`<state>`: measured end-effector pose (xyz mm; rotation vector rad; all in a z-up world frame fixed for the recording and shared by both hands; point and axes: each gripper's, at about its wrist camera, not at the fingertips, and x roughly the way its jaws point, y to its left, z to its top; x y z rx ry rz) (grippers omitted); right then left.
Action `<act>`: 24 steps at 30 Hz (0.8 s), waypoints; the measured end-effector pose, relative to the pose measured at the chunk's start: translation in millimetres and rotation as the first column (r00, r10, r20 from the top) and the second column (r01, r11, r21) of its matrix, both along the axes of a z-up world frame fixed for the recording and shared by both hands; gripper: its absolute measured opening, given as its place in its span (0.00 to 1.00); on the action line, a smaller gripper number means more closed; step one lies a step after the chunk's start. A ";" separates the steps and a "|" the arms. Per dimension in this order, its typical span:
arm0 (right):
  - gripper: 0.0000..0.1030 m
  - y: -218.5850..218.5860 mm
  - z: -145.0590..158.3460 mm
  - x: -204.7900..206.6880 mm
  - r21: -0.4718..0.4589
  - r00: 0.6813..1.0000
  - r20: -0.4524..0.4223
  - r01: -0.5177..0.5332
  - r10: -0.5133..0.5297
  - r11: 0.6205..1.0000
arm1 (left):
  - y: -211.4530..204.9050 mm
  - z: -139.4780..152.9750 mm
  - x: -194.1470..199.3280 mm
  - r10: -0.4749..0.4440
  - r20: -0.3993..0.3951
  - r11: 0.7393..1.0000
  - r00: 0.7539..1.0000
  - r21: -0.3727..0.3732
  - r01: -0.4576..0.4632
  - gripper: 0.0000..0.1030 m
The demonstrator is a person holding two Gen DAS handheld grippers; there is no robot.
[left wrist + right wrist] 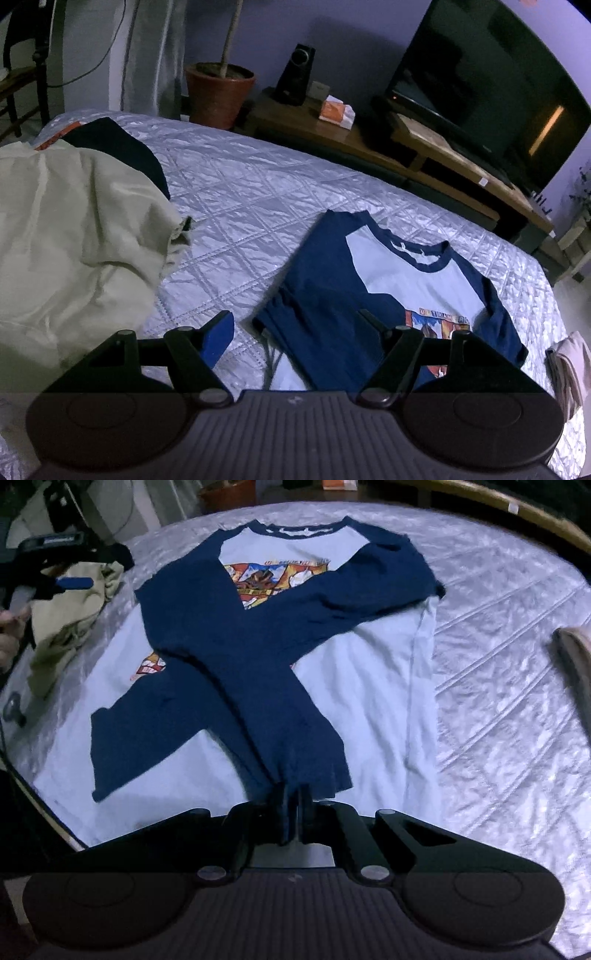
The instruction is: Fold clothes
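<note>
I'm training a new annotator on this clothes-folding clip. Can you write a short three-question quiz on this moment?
1. True or false: the right gripper is shut on a navy sleeve of the shirt.
2. How do the two sleeves lie? A) spread flat out to the sides B) crossed over the chest C) tucked under
3. Which crumpled garment lies beside the open left gripper?

Key: 1 true; 2 B; 3 the beige garment.

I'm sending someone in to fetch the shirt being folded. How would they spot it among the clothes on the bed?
On the silver quilted bedspread, look right of the crumpled beige garment. The raglan shirt lies flat: pale body, navy sleeves crossed over its chest, colourful print below the collar.
</note>
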<state>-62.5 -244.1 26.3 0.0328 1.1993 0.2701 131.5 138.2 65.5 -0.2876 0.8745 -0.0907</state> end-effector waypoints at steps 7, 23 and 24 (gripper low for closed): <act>0.31 -6.2 22.5 0.1 -0.073 0.996 0.090 0.018 -0.012 0.997 | -3.6 -0.3 -0.8 -0.017 0.001 1.000 1.000 0.002 0.017 0.67; 0.48 -3.4 -1.5 4.6 -0.145 0.997 0.034 -0.057 0.062 0.988 | -7.3 -0.5 -1.7 -0.039 0.003 0.999 0.999 0.001 0.039 0.68; 0.49 -1.7 3.7 2.7 -0.143 0.996 0.058 -0.054 0.063 0.988 | -8.3 -1.2 -2.0 -0.041 0.003 0.999 0.999 0.006 0.041 0.68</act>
